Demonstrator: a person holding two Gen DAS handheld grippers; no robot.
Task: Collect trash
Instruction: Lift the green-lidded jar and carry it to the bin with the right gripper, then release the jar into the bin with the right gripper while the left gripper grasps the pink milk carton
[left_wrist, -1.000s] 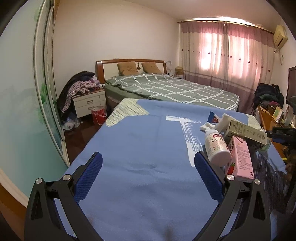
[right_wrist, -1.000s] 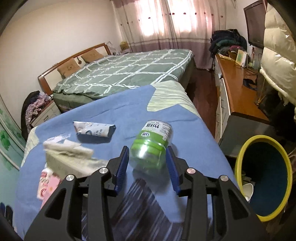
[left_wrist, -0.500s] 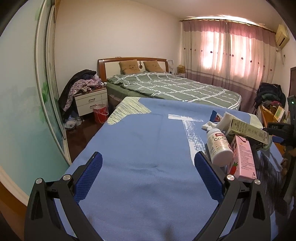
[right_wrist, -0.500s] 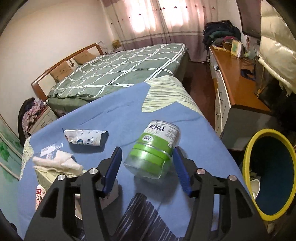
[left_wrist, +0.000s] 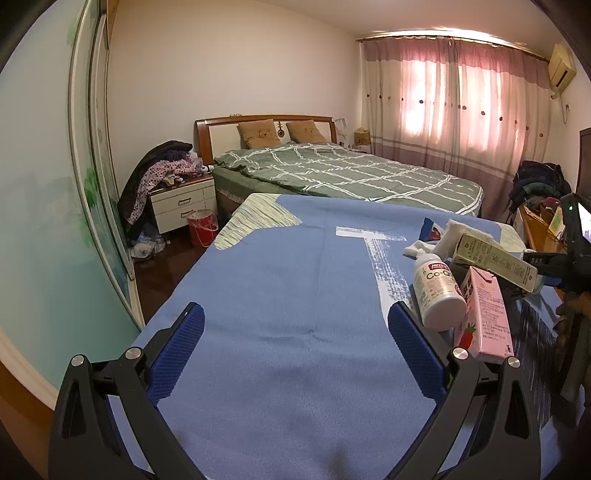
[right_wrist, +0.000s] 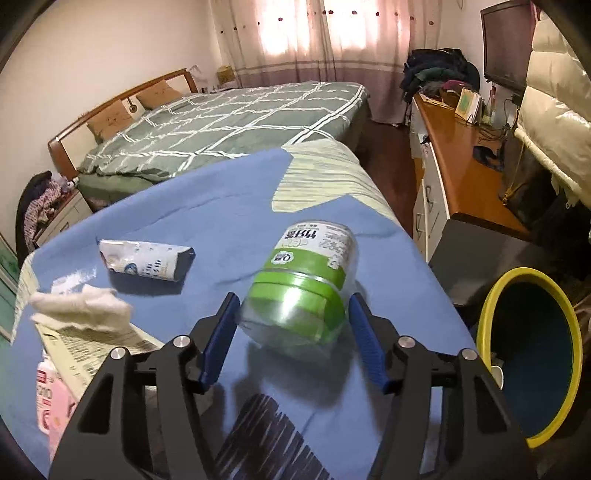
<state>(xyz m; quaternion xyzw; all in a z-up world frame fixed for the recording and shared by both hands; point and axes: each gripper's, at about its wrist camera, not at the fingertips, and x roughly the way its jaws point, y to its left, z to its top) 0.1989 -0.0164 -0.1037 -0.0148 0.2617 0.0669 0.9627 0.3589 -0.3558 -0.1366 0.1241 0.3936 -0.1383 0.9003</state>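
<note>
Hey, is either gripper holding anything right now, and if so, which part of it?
The left gripper holds nothing, open over the blue blanket. The right gripper brackets the green-labeled clear jar at its lower sides; whether it is actually clamped cannot be told.

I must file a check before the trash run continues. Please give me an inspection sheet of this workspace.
Surface: blue blanket covering the work surface.
Job's things: green-labelled jar lying between the right claw fingers; crumpled wrapper; white bottle; pink carton; long box; white tissue; yellow-rimmed bin to the right.
Clutter: clothes on nightstand.
Grippers: left claw open, empty; whether the right grips the jar is unclear.
Cables: nothing seen.
Surroundings: bed, curtains, wooden desk.
</note>
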